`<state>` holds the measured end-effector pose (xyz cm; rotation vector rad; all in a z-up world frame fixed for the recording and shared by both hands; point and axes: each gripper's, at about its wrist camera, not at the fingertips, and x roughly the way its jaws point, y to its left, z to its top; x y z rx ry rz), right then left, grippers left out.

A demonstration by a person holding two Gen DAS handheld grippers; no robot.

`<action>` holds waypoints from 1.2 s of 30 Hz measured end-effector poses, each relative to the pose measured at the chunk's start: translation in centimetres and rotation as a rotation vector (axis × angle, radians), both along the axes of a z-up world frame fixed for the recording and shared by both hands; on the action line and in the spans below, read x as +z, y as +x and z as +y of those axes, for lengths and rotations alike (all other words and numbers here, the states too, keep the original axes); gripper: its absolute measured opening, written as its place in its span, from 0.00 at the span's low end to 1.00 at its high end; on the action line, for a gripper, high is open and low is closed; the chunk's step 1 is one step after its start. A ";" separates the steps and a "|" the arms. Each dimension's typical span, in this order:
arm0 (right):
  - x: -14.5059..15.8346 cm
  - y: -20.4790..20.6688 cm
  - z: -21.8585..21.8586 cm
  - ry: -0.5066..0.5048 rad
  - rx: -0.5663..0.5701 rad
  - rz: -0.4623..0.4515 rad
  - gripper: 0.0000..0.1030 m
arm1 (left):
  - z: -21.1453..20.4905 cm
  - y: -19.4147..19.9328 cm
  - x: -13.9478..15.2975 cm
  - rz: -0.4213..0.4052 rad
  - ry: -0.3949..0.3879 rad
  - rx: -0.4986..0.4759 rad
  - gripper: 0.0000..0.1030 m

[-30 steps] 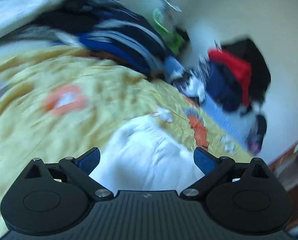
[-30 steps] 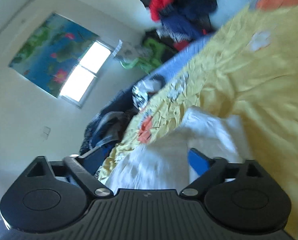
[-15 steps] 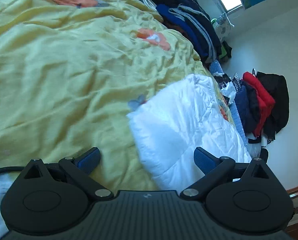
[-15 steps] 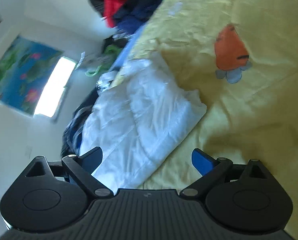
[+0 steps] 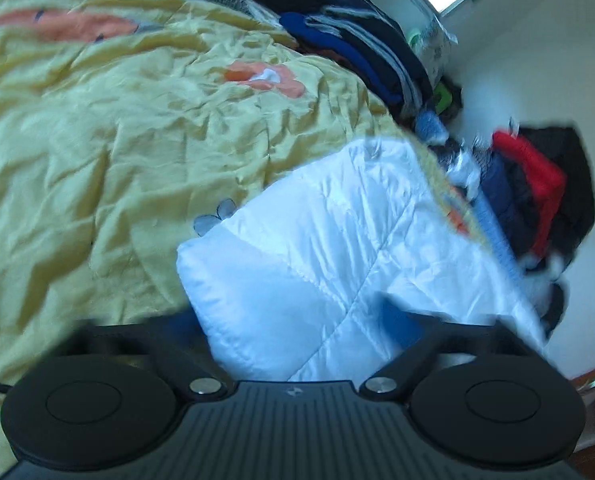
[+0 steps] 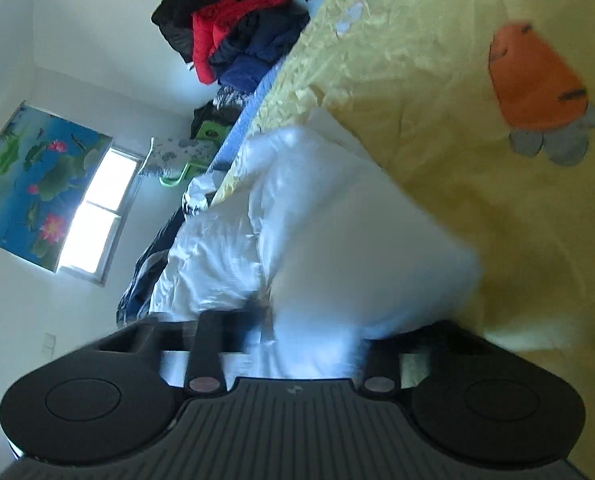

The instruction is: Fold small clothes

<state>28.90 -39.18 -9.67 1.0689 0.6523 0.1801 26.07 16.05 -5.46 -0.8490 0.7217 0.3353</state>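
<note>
Though unseen left: lotus pic (image 6: 29, 184) right.

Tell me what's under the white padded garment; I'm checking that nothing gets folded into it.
The white padded garment lies on the yellow bedspread, which shows all around it. Whatever sits directly beneath its middle is covered and cannot be seen.

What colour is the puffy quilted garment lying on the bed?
White. The quilted garment shows best in the left wrist view, lying on the yellow bedspread.
</note>
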 end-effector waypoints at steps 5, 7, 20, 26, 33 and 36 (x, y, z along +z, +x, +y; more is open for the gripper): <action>0.9 -0.1 0.1 0.010 0.011 -0.042 0.21 | 0.9 0.1 0.4 -0.015 -0.083 -0.059 0.18; 1.6 -0.3 -0.1 0.017 0.017 -0.054 0.19 | 1.4 -0.2 1.0 -0.026 -0.100 -0.064 0.14; 3.5 -11.2 -2.6 0.082 0.137 -0.099 0.19 | 2.0 -11.6 4.8 -0.018 -0.082 -0.136 0.12; 0.9 -15.8 -3.1 0.037 0.160 -0.025 0.19 | 1.6 -15.4 1.3 0.045 -0.073 -0.141 0.13; 0.9 -16.1 -2.7 -0.012 0.146 -0.011 0.69 | 1.2 -16.3 1.8 0.033 -0.014 -0.136 0.26; 2.0 -18.5 -4.9 -0.035 0.080 -0.052 0.70 | 2.1 -18.9 3.6 0.017 -0.009 -0.112 0.27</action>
